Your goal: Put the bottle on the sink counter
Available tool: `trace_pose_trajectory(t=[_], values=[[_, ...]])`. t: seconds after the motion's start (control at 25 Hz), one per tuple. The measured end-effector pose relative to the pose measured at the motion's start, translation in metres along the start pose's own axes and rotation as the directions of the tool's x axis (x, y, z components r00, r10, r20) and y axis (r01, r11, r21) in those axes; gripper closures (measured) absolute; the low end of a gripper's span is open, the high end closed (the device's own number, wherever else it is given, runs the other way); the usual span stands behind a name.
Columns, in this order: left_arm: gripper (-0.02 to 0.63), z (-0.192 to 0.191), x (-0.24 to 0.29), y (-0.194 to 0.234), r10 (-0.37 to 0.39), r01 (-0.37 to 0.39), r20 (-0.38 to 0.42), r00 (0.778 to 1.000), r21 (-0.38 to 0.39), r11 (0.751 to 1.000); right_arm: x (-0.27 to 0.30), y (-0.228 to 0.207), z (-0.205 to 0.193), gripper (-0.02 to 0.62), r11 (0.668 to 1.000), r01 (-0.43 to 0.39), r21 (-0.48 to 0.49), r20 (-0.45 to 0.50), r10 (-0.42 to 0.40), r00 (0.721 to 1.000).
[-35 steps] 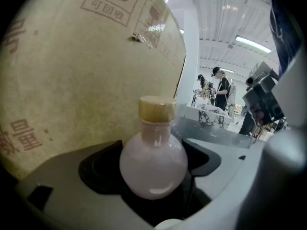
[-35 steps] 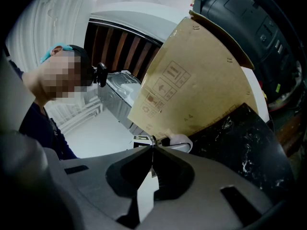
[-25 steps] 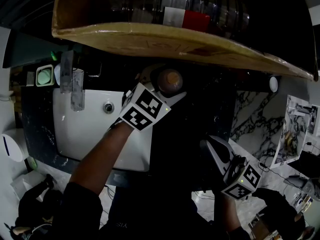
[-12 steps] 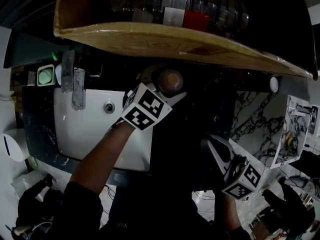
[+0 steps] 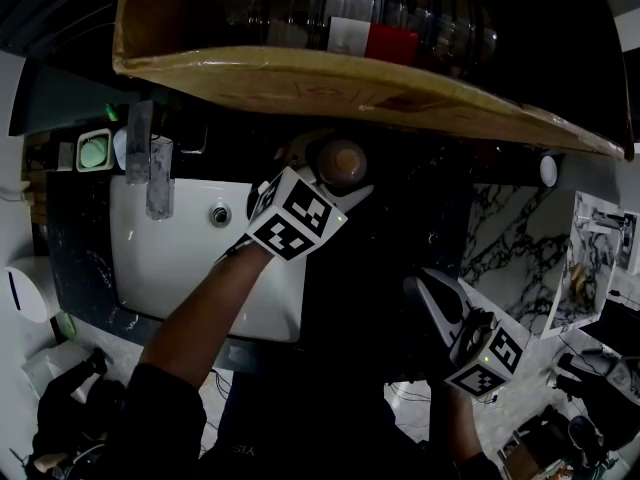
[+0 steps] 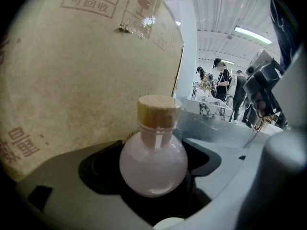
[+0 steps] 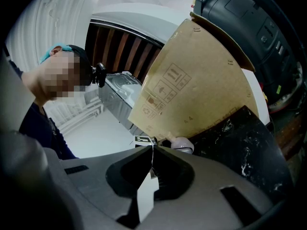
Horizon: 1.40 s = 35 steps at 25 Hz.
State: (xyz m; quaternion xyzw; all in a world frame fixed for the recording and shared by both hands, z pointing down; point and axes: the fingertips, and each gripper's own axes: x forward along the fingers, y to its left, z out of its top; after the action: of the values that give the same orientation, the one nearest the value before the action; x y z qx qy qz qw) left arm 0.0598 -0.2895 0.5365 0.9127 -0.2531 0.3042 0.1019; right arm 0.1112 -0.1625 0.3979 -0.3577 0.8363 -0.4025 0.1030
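Observation:
A round pale-pink bottle (image 6: 153,163) with a wooden cork cap sits between the jaws of my left gripper (image 6: 154,174), which is shut on its belly. In the head view the bottle (image 5: 342,162) shows cap-up above the dark counter (image 5: 395,230), just right of the white sink (image 5: 180,263), with the left gripper (image 5: 325,180) under the cardboard box's edge. My right gripper (image 5: 428,303) hangs lower right, off the counter's front; its jaws (image 7: 151,150) meet and hold nothing. The right gripper view catches the bottle (image 7: 181,143) far off.
A large cardboard box (image 5: 330,80) with bottles inside overhangs the counter's back. A chrome faucet (image 5: 150,168) and a green soap dish (image 5: 92,151) stand by the sink's left. A marble surface (image 5: 505,243) lies to the right. People stand in the background (image 6: 223,83).

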Motion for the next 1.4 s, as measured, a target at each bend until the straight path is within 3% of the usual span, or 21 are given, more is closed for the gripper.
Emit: trace_pose_trajectory(t=[0.4, 1.2, 1.4], values=[[0.215, -0.002, 0.002, 0.0, -0.001, 0.001, -0.039, 0.999, -0.004, 1.0, -0.01, -0.001, -0.004, 0.568, 0.999, -0.005, -0.034, -0.017, 0.004, 1.0], [0.212, -0.002, -0.006, -0.002, -0.028, 0.028, -0.015, 0.999, -0.042, 0.999, -0.015, 0.014, -0.001, 0.568, 0.999, 0.013, -0.032, -0.027, -0.014, 1.0], [0.213, 0.006, -0.018, -0.003, -0.027, 0.027, 0.007, 1.0, -0.041, 0.999, -0.006, 0.031, 0.012, 0.568, 1.0, -0.002, -0.018, 0.012, 0.002, 1.0]])
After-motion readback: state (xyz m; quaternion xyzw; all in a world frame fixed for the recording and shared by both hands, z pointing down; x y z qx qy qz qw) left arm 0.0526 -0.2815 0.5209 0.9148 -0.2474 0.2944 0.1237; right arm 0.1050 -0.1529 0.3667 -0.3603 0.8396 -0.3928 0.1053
